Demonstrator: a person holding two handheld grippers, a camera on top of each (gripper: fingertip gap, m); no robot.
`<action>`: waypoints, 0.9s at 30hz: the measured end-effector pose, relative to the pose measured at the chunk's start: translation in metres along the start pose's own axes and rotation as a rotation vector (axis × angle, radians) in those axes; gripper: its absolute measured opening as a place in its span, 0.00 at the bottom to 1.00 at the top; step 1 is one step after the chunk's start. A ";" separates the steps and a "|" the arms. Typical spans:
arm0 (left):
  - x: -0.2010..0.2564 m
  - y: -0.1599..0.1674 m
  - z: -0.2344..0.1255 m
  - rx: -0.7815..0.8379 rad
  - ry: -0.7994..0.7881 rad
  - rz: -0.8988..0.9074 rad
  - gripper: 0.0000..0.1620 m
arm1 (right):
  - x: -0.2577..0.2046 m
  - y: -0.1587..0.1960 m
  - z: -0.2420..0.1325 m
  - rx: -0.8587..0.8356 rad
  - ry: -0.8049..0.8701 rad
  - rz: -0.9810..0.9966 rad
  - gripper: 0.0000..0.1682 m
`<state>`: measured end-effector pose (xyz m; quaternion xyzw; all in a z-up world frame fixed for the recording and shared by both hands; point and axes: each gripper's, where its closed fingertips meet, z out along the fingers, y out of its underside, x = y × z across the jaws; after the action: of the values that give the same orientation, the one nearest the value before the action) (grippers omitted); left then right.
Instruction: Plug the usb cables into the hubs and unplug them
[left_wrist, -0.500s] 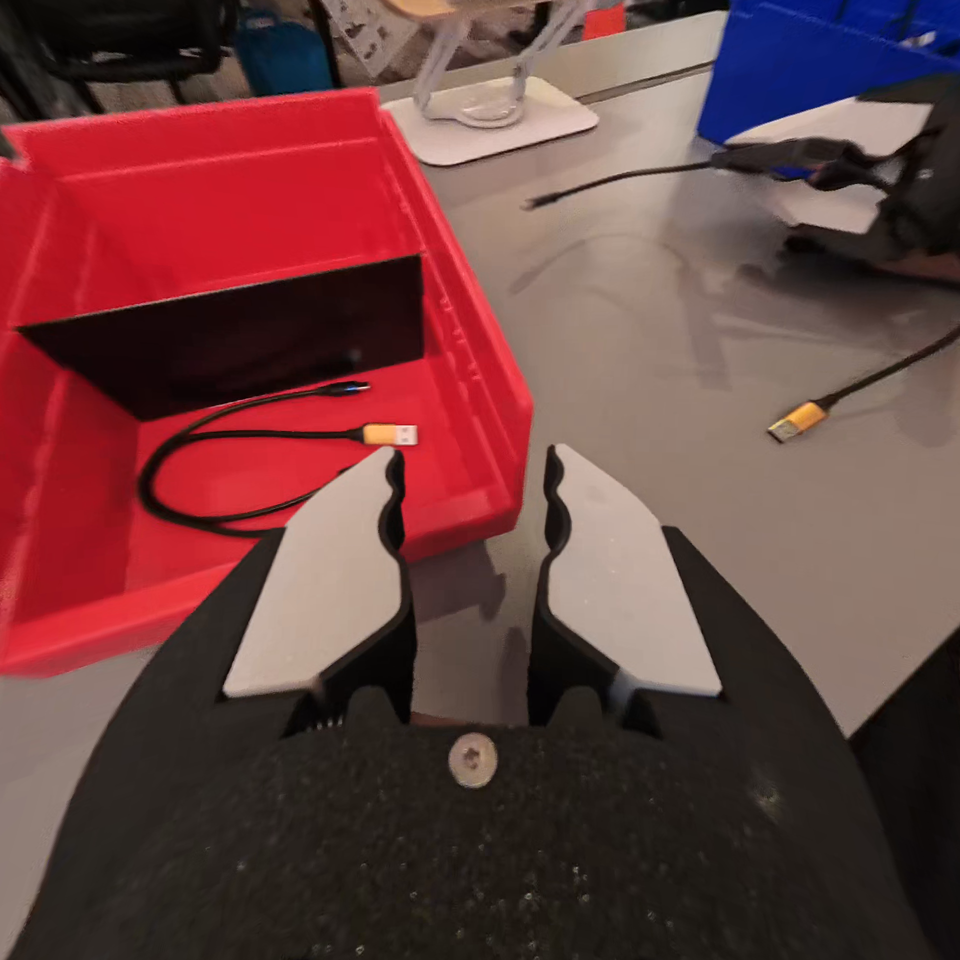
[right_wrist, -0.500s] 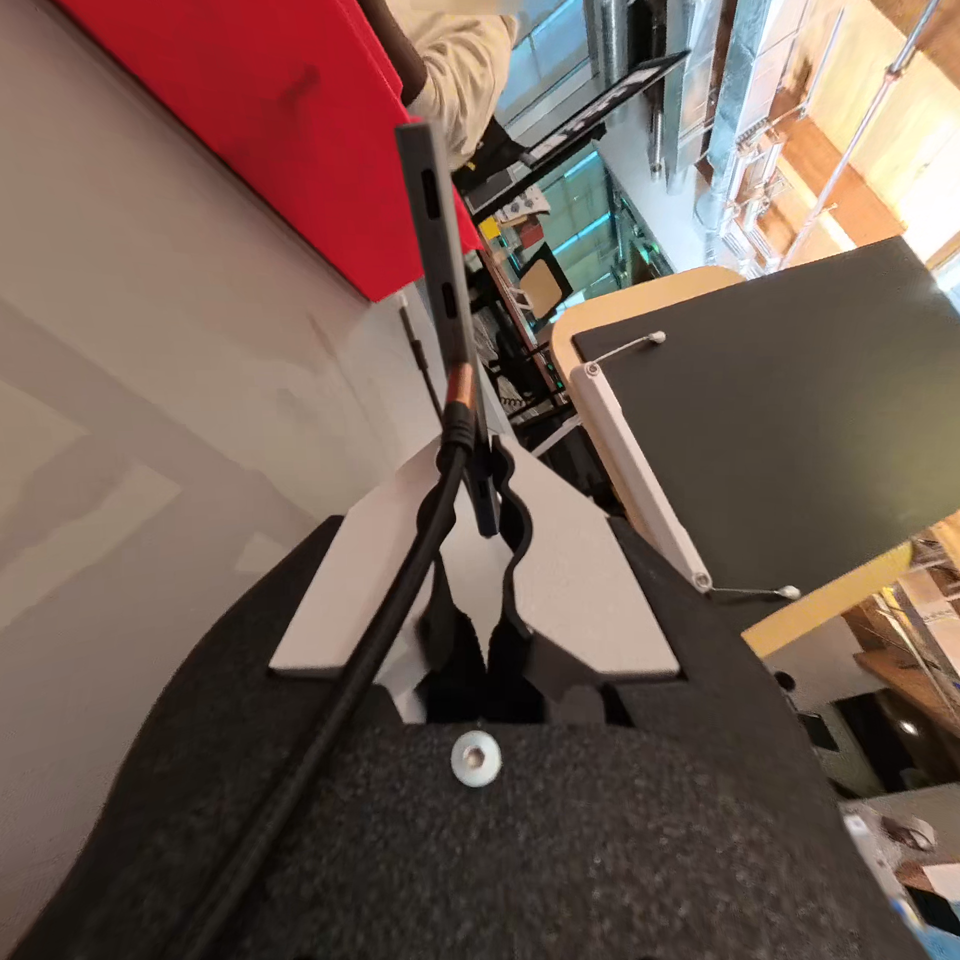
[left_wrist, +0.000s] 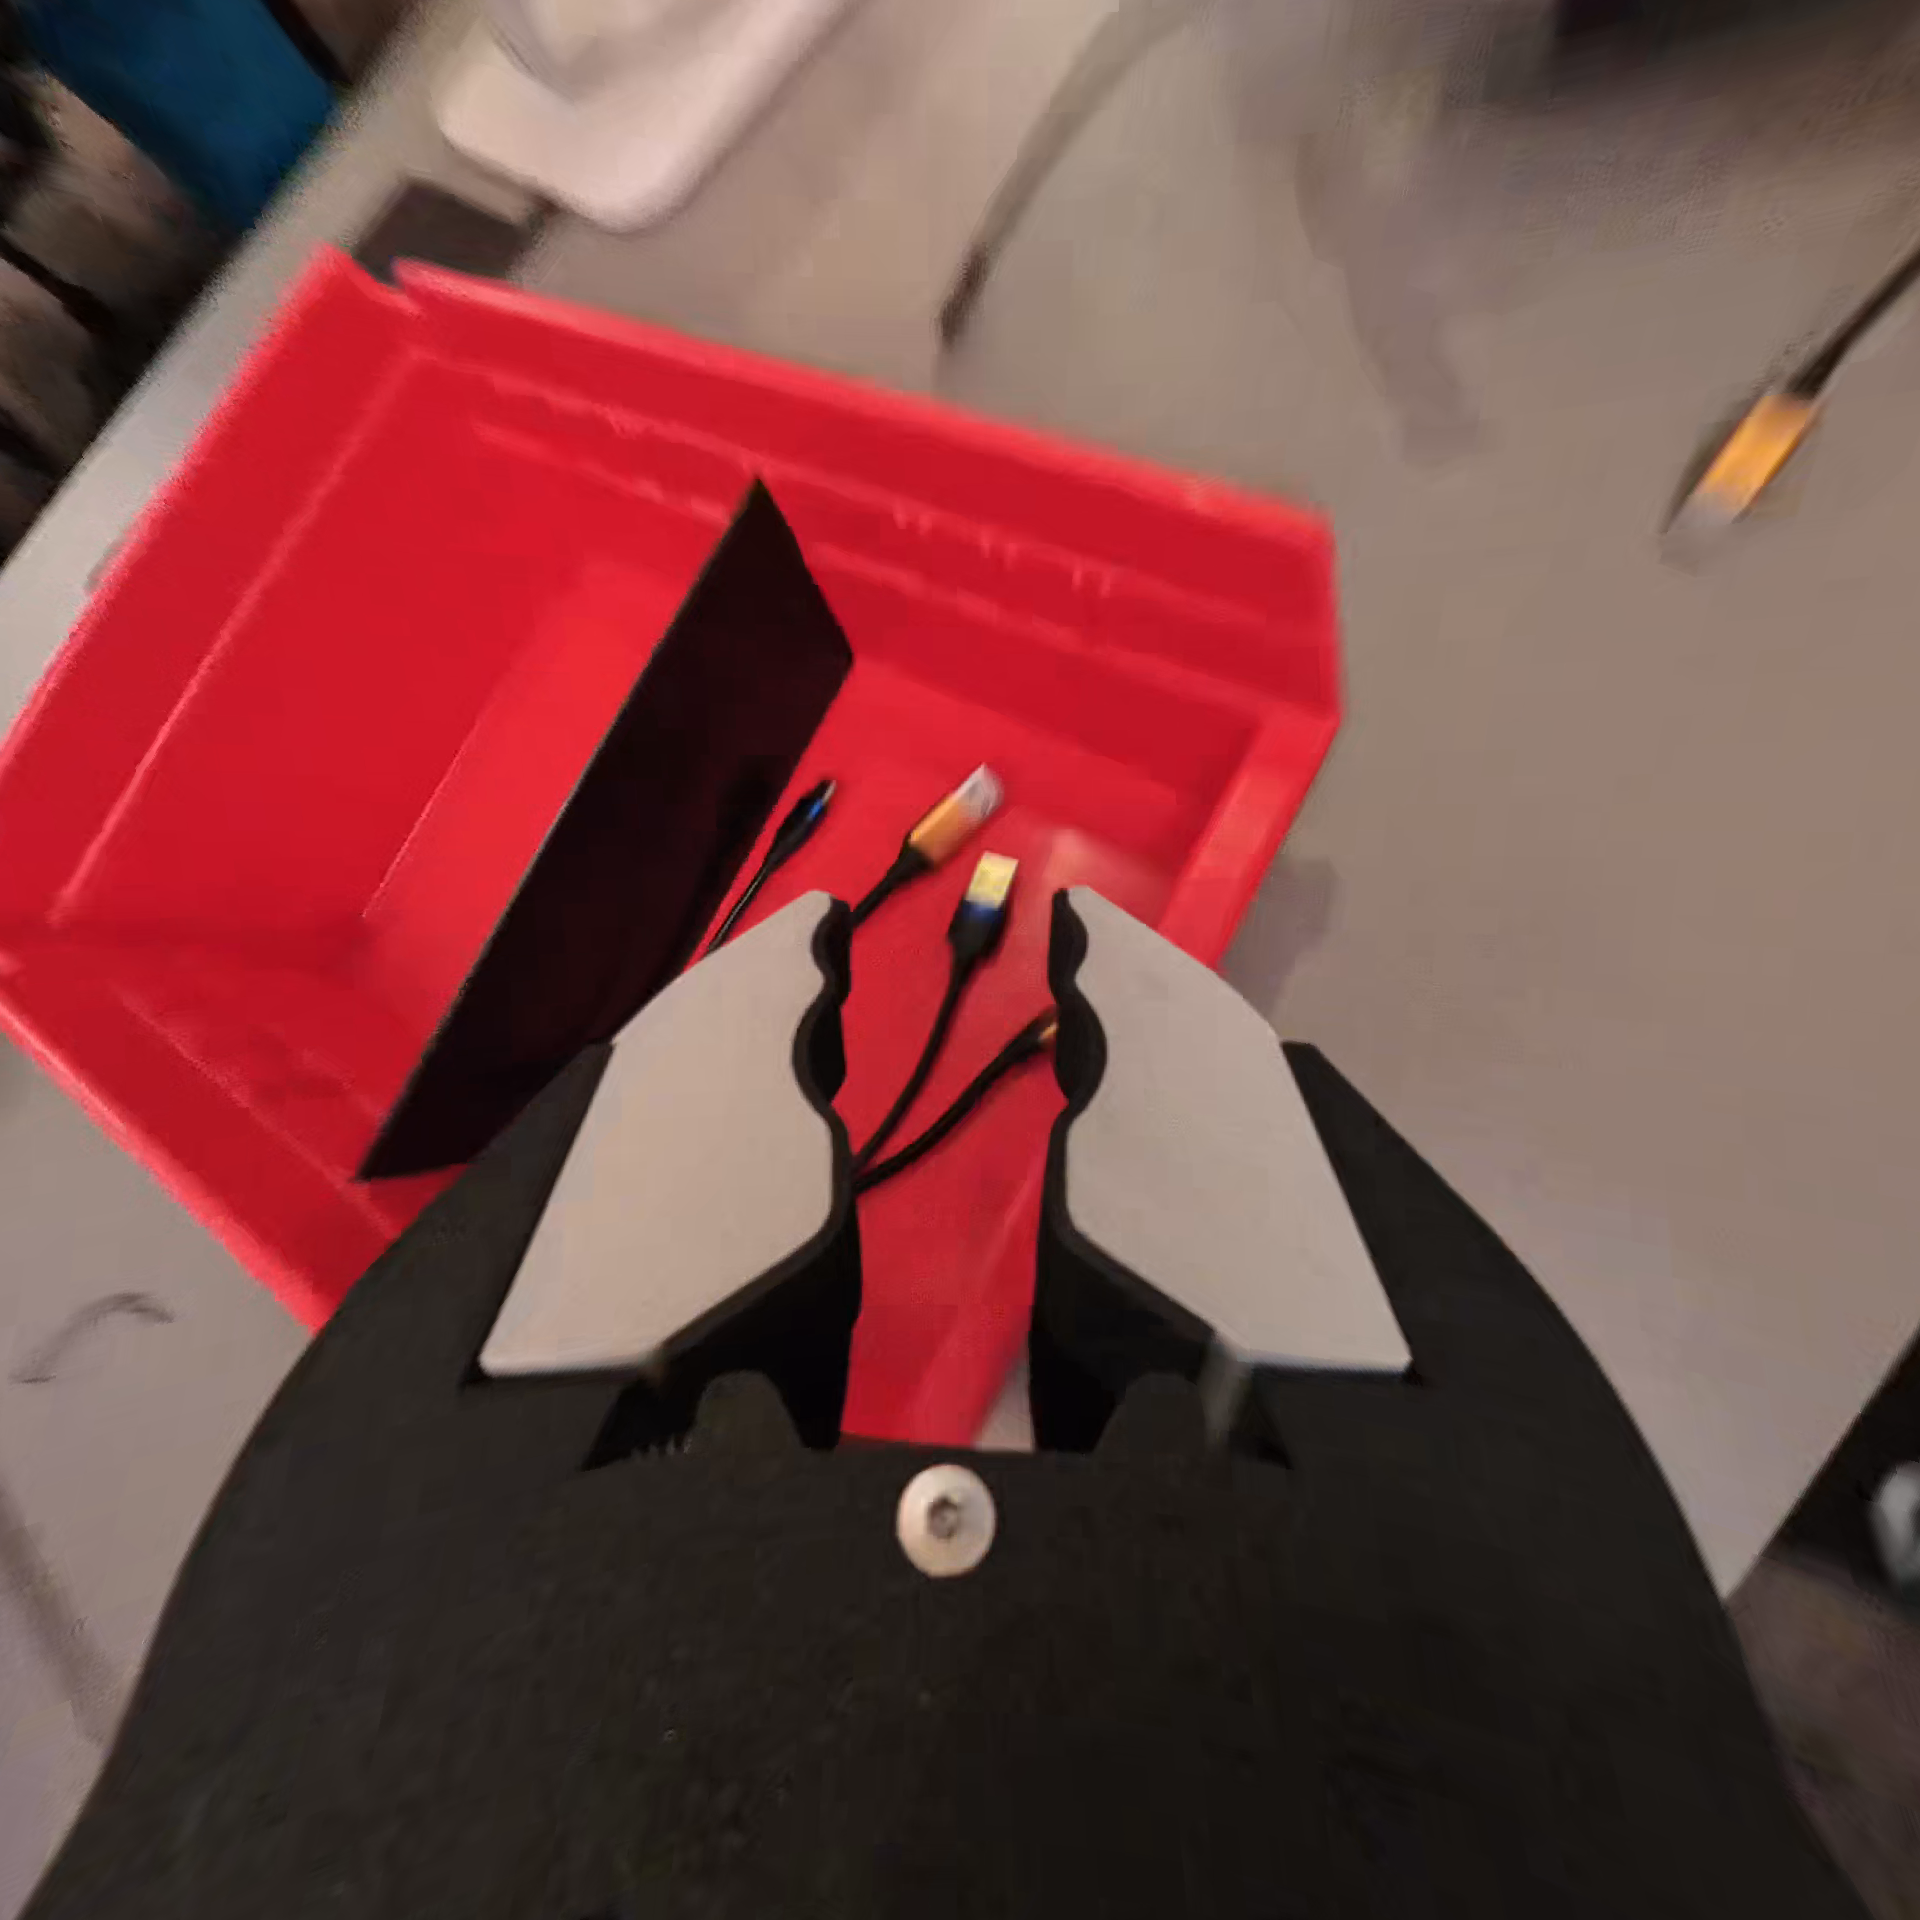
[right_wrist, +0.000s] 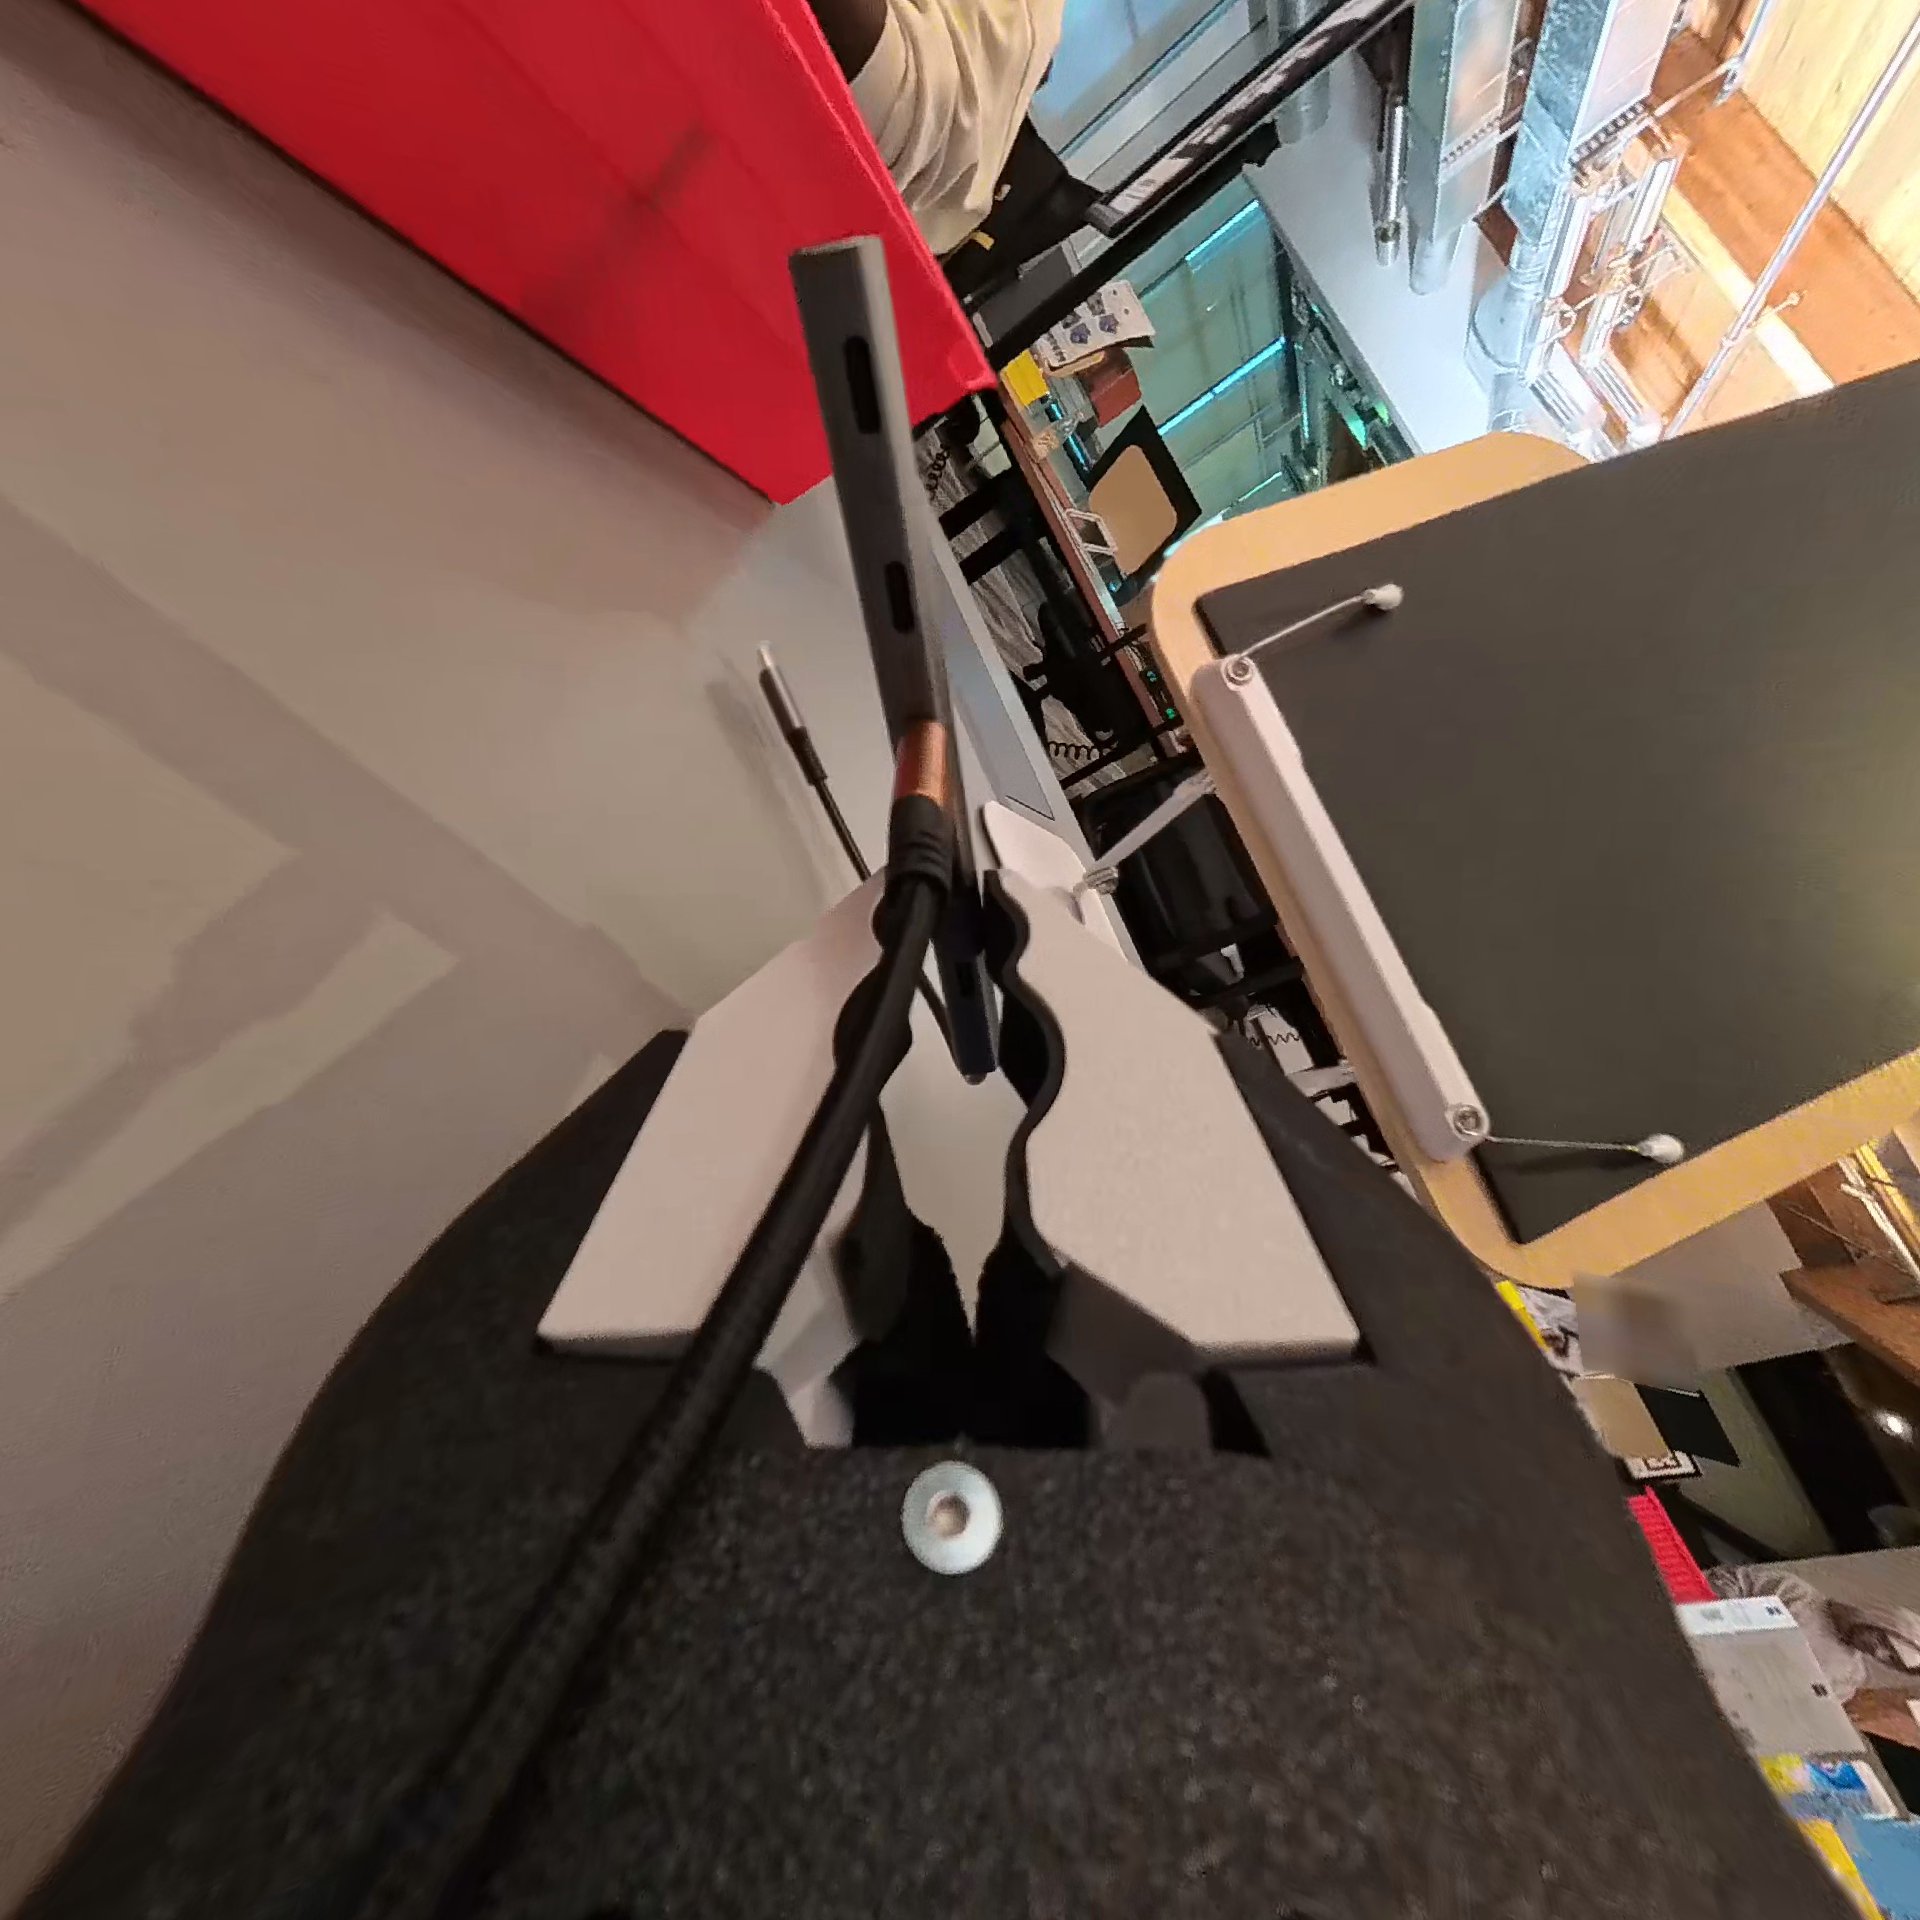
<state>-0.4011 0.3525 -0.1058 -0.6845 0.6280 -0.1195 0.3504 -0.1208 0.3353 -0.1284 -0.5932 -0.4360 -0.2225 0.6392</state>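
Observation:
My left gripper (left_wrist: 940, 920) is open and empty. It hangs over the front compartment of a red bin (left_wrist: 1039, 499). A black divider (left_wrist: 665, 831) stands across the bin. Black cables lie below the fingers, with an orange plug (left_wrist: 951, 821), a blue and gold plug (left_wrist: 987, 894) and a small black plug (left_wrist: 810, 821). My right gripper (right_wrist: 951, 883) is shut on a thin dark grey device (right_wrist: 873, 499), seen edge on with ports. A black braided cable (right_wrist: 727, 1299) runs over my left finger. Its copper plug (right_wrist: 920, 764) sits in the device's edge.
Another orange plug (left_wrist: 1756, 457) lies on the grey table (left_wrist: 1558, 935) right of the bin. A white stand base (left_wrist: 623, 114) is behind it. In the right wrist view the red bin (right_wrist: 520, 208), a loose cable end (right_wrist: 790, 717) and a black wood-rimmed board (right_wrist: 1662, 831) surround the device. Across from one pair of fingers to the other is roughly 30 cm. My left gripper is the nearer one to the orange plug (left_wrist: 951, 821): about 10 cm, against 25 cm.
My left gripper has moved left and forward from beside the bin to over its front compartment, and the view has turned and blurred. My right gripper still holds the device, barely shifted.

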 end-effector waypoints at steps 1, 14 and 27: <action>-0.007 0.004 0.009 -0.091 0.010 0.084 0.23 | -0.003 0.000 0.000 0.001 -0.012 -0.006 0.05; -0.013 0.046 0.089 -0.500 0.345 0.284 0.05 | -0.002 -0.001 -0.002 0.009 -0.015 0.003 0.05; -0.058 -0.048 -0.025 -0.053 -0.056 0.228 0.03 | 0.004 -0.001 -0.003 0.016 0.001 0.044 0.05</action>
<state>-0.3899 0.3970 -0.0414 -0.6208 0.6946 -0.0433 0.3609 -0.1186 0.3330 -0.1243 -0.5975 -0.4243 -0.2049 0.6488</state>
